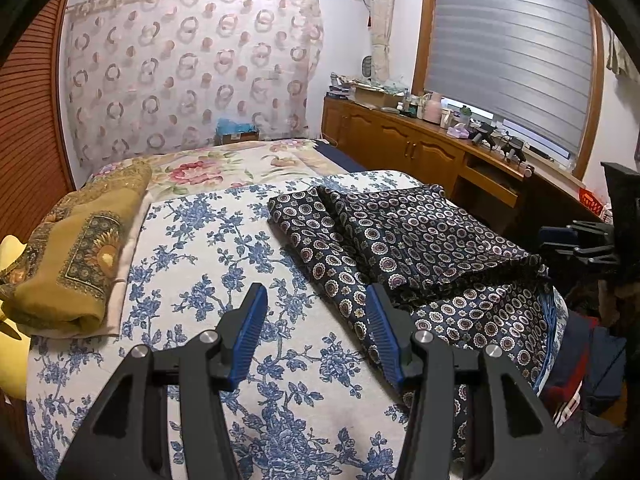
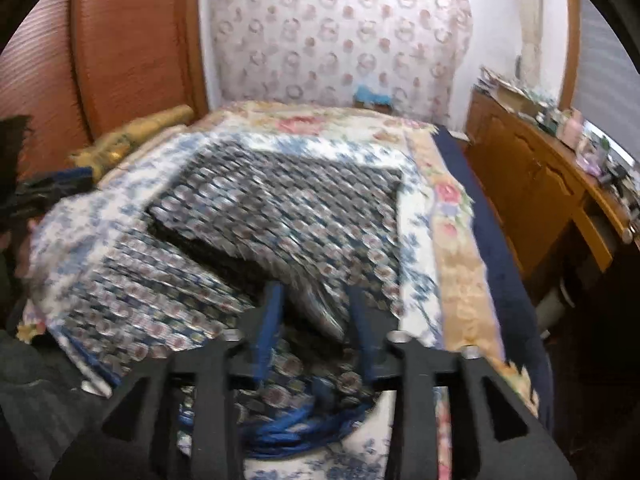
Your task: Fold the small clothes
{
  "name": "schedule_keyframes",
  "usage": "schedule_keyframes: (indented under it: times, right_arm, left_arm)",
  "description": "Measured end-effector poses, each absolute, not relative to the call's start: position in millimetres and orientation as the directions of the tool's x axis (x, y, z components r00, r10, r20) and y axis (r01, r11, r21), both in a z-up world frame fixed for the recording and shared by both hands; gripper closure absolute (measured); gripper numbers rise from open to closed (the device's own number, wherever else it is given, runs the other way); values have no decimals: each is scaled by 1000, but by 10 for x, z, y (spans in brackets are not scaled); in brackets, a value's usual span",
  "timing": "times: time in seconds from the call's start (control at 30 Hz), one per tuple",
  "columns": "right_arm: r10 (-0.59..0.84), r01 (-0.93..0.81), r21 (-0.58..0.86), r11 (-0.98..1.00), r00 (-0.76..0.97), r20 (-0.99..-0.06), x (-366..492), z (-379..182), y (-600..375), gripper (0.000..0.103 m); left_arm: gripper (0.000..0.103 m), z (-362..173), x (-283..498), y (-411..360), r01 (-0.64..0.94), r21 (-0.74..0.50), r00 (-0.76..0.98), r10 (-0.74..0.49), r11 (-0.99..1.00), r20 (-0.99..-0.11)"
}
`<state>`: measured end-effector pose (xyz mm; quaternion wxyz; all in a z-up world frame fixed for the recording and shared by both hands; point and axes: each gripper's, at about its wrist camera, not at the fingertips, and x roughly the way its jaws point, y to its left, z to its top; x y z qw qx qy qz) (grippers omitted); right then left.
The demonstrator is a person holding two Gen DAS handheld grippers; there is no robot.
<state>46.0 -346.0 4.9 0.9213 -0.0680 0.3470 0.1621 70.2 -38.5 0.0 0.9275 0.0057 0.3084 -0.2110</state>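
Note:
A dark navy garment with a white-and-red circle print [image 1: 404, 248] lies partly folded on the blue-flowered white cloth [image 1: 208, 264], toward its right side. My left gripper [image 1: 316, 304] is open and empty, hovering just left of the garment's near edge. The right gripper shows at the far right of the left wrist view [image 1: 576, 244]. In the blurred right wrist view, the right gripper [image 2: 316, 292] is open over the garment [image 2: 280, 216], with a fold of it lying between the fingers.
A folded mustard-yellow cloth [image 1: 76, 260] lies at the left edge of the bed. A wooden cabinet with clutter [image 1: 432, 136] runs along the right under the window. A wooden headboard panel [image 2: 132, 40] stands at the left.

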Motion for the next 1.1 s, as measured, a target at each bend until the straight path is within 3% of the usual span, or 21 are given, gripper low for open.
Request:
schedule_keyframes:
  times: [0.3, 0.63, 0.97, 1.07, 1.1]
  right_arm:
    - [307, -444, -21, 896, 651, -694, 866, -84, -3022, 50]
    - [351, -604, -20, 797, 490, -798, 1315, -477, -2342, 50]
    - [344, -638, -43, 769, 470, -813, 1417, -638, -2182, 50]
    - [343, -639, -59, 767, 486, -804, 1421, -634, -2210, 67]
    - [344, -640, -62, 766, 489, -802, 1434, -632, -2202, 82]
  left_arm:
    - [53, -31, 694, -441, 404, -118, 710, -392, 907, -585]
    - [53, -72, 678, -448, 409, -123, 700, -398, 904, -593]
    - [53, -99, 650, -452, 412, -133, 693, -405, 902, -596]
    - [53, -105, 636, -461, 415, -133, 691, -407, 900, -597]
    - [53, -107, 638, -461, 415, -133, 692, -407, 900, -597]
